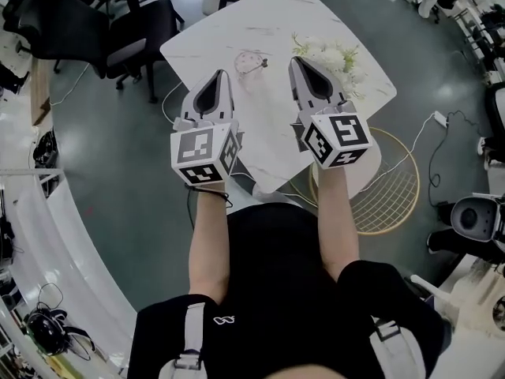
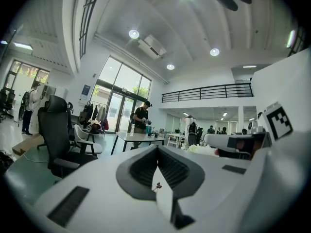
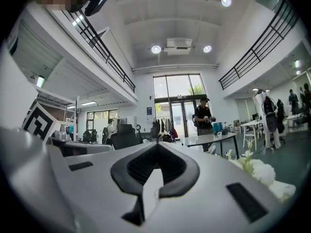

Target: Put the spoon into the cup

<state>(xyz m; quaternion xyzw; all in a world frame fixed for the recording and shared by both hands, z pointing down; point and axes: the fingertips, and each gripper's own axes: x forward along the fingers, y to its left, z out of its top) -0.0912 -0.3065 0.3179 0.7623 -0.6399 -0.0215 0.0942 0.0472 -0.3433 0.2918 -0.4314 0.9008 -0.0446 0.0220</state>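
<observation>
A clear glass cup (image 1: 249, 62) stands on the white marble table (image 1: 229, 26), and the spoon (image 1: 263, 61) rests in it with its dark end over the rim. Both grippers are held up level, short of the cup and apart from it. My left gripper (image 1: 222, 74) is to the cup's left and my right gripper (image 1: 293, 59) to its right. The left gripper (image 2: 157, 148) has its jaws together with nothing between them. In its own view the right gripper (image 3: 158, 144) is shut and empty as well.
White flowers (image 1: 333, 57) lie on the table just right of the right gripper. A gold wire stool (image 1: 397, 186) stands by the table's near right corner. Dark office chairs (image 1: 118, 30) are at the far left. A person (image 3: 204, 114) stands at a distant table.
</observation>
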